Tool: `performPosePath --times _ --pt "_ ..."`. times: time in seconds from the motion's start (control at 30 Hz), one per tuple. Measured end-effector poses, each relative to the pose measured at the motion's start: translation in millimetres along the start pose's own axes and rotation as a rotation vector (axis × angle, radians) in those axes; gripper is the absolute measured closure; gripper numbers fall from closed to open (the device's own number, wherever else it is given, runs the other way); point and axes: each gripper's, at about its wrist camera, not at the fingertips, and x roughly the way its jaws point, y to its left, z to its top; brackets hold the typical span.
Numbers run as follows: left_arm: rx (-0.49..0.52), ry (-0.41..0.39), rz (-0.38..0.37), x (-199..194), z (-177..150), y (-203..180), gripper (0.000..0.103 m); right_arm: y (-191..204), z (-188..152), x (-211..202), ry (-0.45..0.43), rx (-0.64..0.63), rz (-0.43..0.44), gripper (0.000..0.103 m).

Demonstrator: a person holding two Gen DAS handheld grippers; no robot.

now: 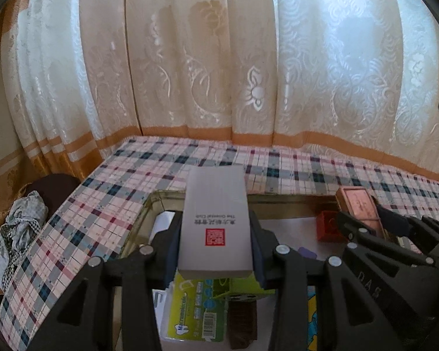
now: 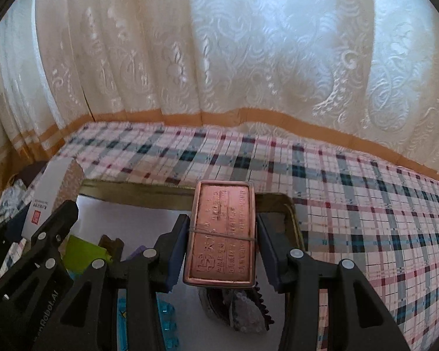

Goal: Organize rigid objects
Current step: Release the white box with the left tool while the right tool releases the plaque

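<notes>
Gripping a white box point(image 1: 215, 222) w/ a red seal stamp, the left tool point(image 1: 215, 245) has its pads pressed on both long sides; box is held up off the tray, pointing fwd toward the curtain. In the right wrist view the same box point(image 2: 48, 193) shows at far left, w/ the left tool point(image 2: 23, 251) under it.

Right tool point(image 2: 222, 242) is clamped on a copper-coloured tin point(image 2: 221, 234) w/ embossed writing & a thin band across its middle; pads touch both long sides, tin held above the tray. From the left wrist view that tin point(image 1: 358, 207) sits at right, right tool point(image 1: 395, 228) closed round it.

Below both: a shallow tray point(image 2: 137, 194) w/ a dull gold rim & pale floor. In it, under the left tool, a lime-green packet point(image 1: 193, 318) w/ a barcode and a dark brown bar point(image 1: 243, 321) just beside it. A red box point(image 1: 329, 228) lies near the tray's far right. Under the copper tin a dark round item point(image 2: 237, 307) w/ a toothed edge, can't tell what. Blue patterned item point(image 2: 164, 318) at the near edge.

Tray rests on a surface w/ plaid cloth point(image 2: 351, 199). Behind, lace curtain point(image 1: 219, 58) w/ an orange band. Far left, crumpled checked fabric point(image 1: 20, 228).
</notes>
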Motion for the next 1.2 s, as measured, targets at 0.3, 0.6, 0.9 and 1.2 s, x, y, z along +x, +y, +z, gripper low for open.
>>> performPosePath --times 0.3,0.6,0.9,1.2 --pt "0.017 0.148 -0.022 29 1 3 0.063 0 10 20 0.153 0.015 0.091 0.055" --pt "-0.025 0.251 -0.088 48 -3 7 0.057 7 9 23 0.159 -0.002 0.142 0.055" --pt "-0.054 0.213 -0.006 36 -3 14 0.023 -12 8 24 0.173 0.101 0.255 0.048" --pt "0.012 0.182 0.020 21 -4 1 0.003 -18 0 1 0.106 0.094 0.199 0.030"
